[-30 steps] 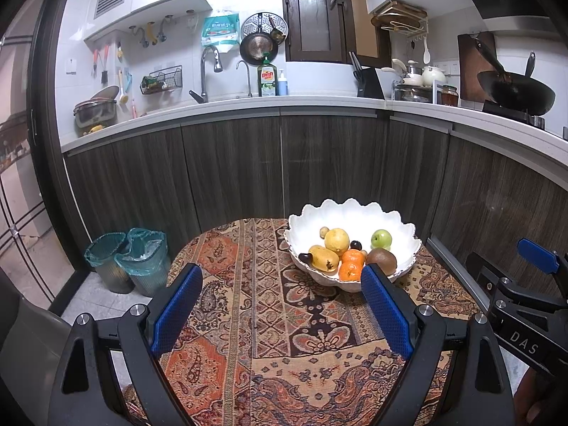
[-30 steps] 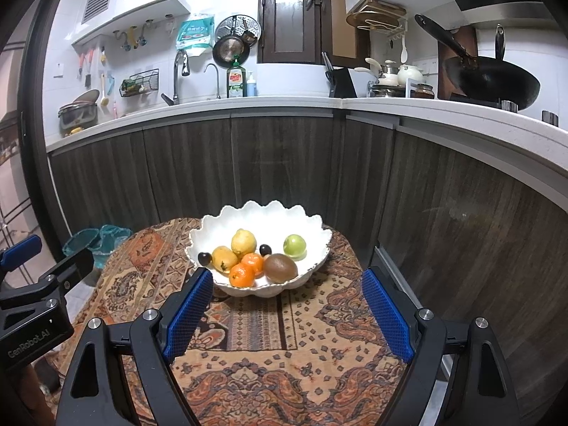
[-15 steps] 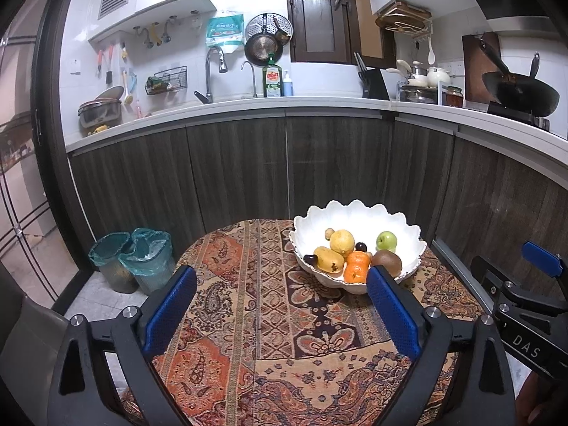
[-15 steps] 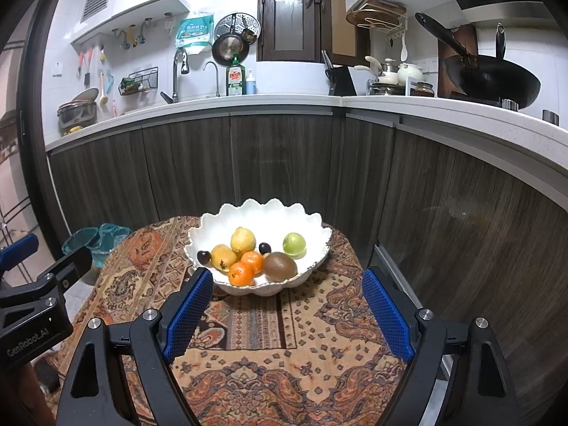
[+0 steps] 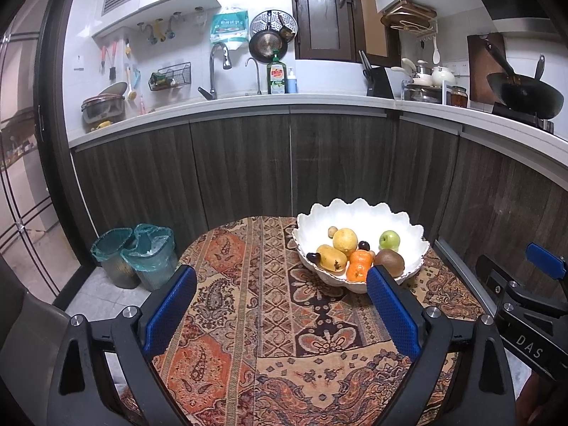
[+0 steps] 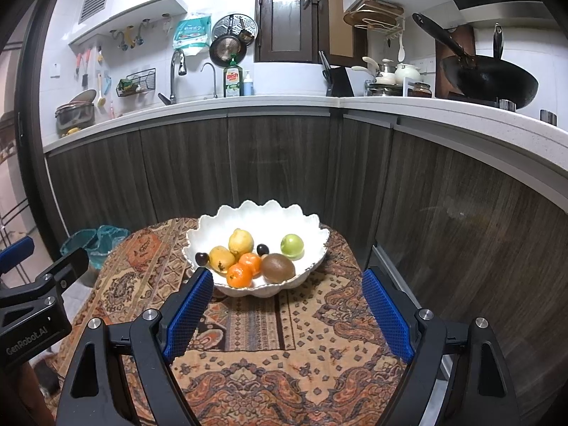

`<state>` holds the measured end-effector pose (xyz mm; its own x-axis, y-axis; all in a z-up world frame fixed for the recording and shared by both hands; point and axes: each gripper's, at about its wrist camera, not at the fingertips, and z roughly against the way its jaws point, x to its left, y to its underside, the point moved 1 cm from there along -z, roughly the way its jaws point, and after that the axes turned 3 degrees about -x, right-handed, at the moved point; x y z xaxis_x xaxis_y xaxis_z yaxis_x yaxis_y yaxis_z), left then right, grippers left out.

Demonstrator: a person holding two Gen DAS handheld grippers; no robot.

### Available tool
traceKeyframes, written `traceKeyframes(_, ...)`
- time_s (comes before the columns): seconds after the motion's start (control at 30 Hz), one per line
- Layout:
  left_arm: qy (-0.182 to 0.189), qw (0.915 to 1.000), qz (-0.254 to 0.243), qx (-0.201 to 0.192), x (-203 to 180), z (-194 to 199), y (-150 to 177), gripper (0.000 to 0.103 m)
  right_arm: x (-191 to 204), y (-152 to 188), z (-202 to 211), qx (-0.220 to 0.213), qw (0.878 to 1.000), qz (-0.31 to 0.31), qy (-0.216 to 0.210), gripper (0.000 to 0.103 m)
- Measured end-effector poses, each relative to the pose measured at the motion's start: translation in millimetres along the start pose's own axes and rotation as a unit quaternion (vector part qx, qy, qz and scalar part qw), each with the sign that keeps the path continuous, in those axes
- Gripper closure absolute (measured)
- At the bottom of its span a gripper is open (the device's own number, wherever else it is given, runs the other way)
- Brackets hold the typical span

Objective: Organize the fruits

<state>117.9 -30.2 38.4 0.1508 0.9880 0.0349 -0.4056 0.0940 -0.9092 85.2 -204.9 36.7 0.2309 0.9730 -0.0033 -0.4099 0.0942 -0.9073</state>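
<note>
A white scalloped bowl (image 5: 358, 209) (image 6: 259, 216) stands at the far side of a small table with a patterned cloth (image 5: 255, 319) (image 6: 284, 355). It holds a lemon (image 6: 241, 242), a mango (image 6: 221, 258), two oranges (image 6: 239, 275), a kiwi (image 6: 278, 267), a green apple (image 6: 292, 245) and dark plums (image 6: 262, 249). My left gripper (image 5: 280, 280) is open and empty, in front and left of the bowl. My right gripper (image 6: 287, 284) is open and empty, just short of the bowl.
Dark wood cabinets (image 5: 248, 163) under a white counter (image 6: 443, 120) wrap around behind and to the right of the table. Two lined waste bins (image 5: 138, 255) stand on the floor at the left. A wok (image 6: 490, 81) sits on the counter at right.
Both grippers have shifted slightly; the bowl sits a little further right in the left view and lower in the right view. Both stay open and empty.
</note>
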Motion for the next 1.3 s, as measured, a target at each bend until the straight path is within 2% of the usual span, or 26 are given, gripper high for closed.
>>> traceKeyframes(1.3,0.000,1.0000,0.001,0.006,-5.7,-0.9,4.5,0.005,-1.3,-1.3,-1.7,0.001,1.000,-0.004,0.005,0.016)
